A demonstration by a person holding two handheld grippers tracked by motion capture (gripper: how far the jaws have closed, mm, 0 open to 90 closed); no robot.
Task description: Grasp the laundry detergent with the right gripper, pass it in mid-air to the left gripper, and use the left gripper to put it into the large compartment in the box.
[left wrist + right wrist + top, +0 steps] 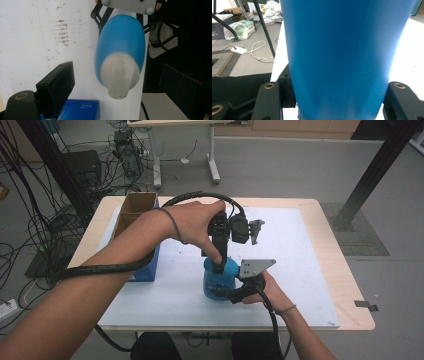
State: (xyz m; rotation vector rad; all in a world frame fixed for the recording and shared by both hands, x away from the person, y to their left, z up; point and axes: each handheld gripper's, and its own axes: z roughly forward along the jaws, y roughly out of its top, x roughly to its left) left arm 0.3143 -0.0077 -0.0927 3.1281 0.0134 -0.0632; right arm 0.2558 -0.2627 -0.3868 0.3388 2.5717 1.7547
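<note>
bottle: blue bottle (pixel 218 279) stands upright on the white mat (pixel 300 270) near the desk's (pixel 345 315) front edge; its whitish cap (pixel 120 76) points up at your left claw's camera
right claw: your right claw (pixel 239 292) is clenched on the bottle's lower body from the side; in the right gripper view both jaws press the blue wall; this is your anchor
left claw: your left claw (pixel 219 265) hangs over the bottle's top, pointing down; jaws released, nothing between them; one jaw shows low left in the left gripper view, beside the cap and not around it
risk, miss: the cap sits off to one side of the open jaws; close now and you would likely pinch air or clip the cap's edge; centre over it first
risk, tip: push down off-centre and the bottle may lean or twist in the right claw; the wall looks smooth, so a slip is likely if you turn the cap hard
risk, squeeze: a tight side grip on a plastic body may dent it, or push contents out once the cap loosens
risk, cable: your left cable (pixel 100 265) loops beside the blue box (pixel 145 270); it could drag on it
hidden: the second left jaw is cut off by the frame; the bottle's label is too blurred to read; its foot is covered by your right hand (pixel 267 290); cannot tell whether the cap is tight or already loose; the box's inside is behind your left forearm
</note>
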